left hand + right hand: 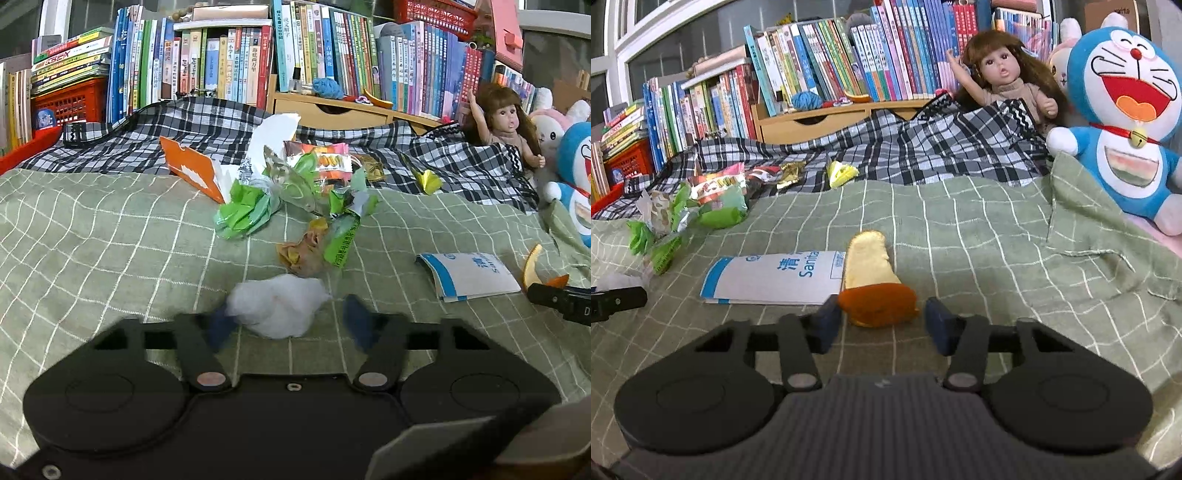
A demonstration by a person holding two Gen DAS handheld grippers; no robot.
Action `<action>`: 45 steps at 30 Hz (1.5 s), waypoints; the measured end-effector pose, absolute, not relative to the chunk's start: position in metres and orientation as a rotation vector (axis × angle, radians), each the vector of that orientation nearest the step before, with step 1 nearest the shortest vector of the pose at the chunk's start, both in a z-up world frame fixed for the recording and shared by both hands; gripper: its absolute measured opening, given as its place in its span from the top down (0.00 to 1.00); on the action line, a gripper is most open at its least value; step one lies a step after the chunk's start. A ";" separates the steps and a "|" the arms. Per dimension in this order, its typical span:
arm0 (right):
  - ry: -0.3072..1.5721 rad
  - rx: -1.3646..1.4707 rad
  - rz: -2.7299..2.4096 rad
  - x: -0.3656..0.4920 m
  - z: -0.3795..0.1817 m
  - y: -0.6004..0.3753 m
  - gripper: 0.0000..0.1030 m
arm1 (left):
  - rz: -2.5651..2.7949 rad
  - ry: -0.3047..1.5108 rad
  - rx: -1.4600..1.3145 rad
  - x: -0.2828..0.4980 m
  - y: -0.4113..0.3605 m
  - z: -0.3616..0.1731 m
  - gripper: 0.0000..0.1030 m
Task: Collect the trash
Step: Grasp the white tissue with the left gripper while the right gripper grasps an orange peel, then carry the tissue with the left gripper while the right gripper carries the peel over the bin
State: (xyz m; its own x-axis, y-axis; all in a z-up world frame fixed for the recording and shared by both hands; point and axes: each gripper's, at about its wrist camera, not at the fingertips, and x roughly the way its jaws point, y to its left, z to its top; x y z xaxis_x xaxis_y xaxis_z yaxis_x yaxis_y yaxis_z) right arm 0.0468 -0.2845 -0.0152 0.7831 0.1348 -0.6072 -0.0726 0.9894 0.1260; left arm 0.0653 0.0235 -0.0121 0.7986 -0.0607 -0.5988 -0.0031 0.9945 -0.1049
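Observation:
A crumpled white tissue point(277, 308) lies on the green checked bedspread point(92, 240), between the blue fingertips of my open left gripper point(288, 323); the left tip touches it. Just beyond are a brown-yellow wrapper point(303, 253) and a pile of green wrappers point(251, 210) with an orange card point(192, 170). In the right wrist view an orange peel point(871, 284) sits between the fingers of my open right gripper point(882, 323), partly on a blue-and-white paper bag point(775, 277). A yellow wrapper point(842, 171) lies farther back.
A plaid blanket point(923, 147) covers the back of the bed. A doll point(1004, 81) and a blue plush toy point(1126, 110) sit at the right. Rows of books point(221, 66), a wooden drawer box point(332, 110) and a red basket point(70, 103) line the back.

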 end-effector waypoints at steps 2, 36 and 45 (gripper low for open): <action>0.648 0.092 0.110 0.042 -0.013 -0.285 0.56 | -0.026 0.641 -0.109 0.064 0.025 -0.012 0.62; 0.664 0.073 0.460 -0.139 -0.002 -0.244 0.58 | -0.206 0.625 -0.092 -0.137 0.026 0.003 0.65; 0.780 0.008 0.516 -0.166 -0.033 -0.226 0.58 | -0.208 0.806 -0.053 -0.161 0.024 -0.049 0.64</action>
